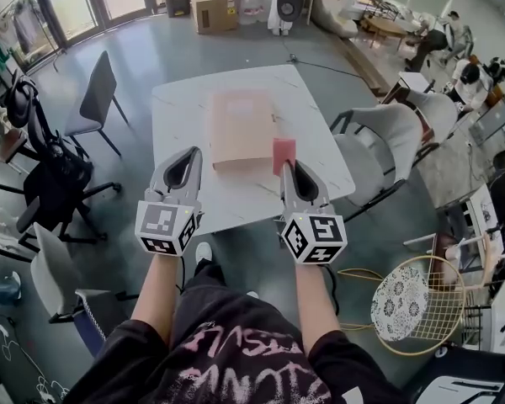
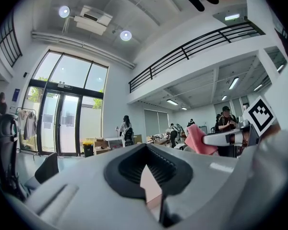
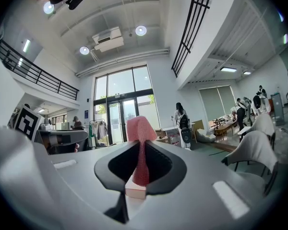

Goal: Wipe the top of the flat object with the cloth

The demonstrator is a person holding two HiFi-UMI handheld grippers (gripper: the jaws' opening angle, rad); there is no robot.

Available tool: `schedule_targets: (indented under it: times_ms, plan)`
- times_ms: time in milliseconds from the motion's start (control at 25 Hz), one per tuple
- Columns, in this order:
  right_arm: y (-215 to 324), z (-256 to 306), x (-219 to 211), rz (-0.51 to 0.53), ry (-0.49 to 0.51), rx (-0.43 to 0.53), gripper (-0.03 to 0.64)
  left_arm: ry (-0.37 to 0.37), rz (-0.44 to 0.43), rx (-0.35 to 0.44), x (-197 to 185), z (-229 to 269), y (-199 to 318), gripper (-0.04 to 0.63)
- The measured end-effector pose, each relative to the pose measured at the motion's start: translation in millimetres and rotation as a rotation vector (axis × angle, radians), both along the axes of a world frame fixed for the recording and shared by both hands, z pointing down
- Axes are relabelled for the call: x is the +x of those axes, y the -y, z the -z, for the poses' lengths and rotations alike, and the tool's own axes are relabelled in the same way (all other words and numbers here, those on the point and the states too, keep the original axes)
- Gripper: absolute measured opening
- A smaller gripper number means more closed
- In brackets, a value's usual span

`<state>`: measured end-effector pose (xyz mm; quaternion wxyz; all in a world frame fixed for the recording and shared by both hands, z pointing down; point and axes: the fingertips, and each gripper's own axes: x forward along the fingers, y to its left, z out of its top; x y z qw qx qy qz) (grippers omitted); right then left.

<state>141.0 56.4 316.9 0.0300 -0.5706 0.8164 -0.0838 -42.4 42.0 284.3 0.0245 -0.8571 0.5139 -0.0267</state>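
The right tool (image 1: 295, 168) is pinching the pink cloth (image 1: 284, 153), seemingly soft and light, by one end near the stiff flat board (image 1: 242, 129) on the bench (image 1: 177, 108); the left tool (image 1: 191, 154) is hanging clenched and empty

**Bare table left and far; chairs at the sides**

The white table (image 1: 177, 116) lies bare down its left strip and along the far edge, toward the frame's top. The flat object (image 1: 242, 129) fills the middle. A grey chair (image 1: 379, 150) crowds the table's right edge; a dark chair (image 1: 97, 99) stands apart at upper left.
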Motion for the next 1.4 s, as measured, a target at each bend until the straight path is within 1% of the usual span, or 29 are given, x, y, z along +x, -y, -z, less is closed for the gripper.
schedule_targets:
  times_ms: [280, 800, 1000, 1080, 1400]
  plan:
    - [32.4, -10.5, -4.8, -0.005, 0.0, -0.021, 0.046, -0.005, -0.001, -0.024, -5.9, -12.7, 32.9, 0.0]
    - [94.7, -25.0, -39.1, -0.001, -0.009, -0.06, 0.046, -0.025, 0.004, -0.058, -39.6, -26.6, 94.9, 0.0]
    - [117.4, -26.2, -53.6, -0.001, -0.015, -0.069, 0.046, -0.02, -0.004, -0.062, -50.6, -31.4, 117.3, 0.0]
    - [125.0, -25.5, -57.8, 0.002, -0.018, -0.071, 0.046, -0.025, -0.008, -0.072, -52.8, -31.1, 124.1, 0.0]
    - [143.5, -27.4, -68.2, -0.002, -0.023, -0.081, 0.046, -0.032, -0.014, -0.072, -62.3, -29.5, 144.1, 0.0]
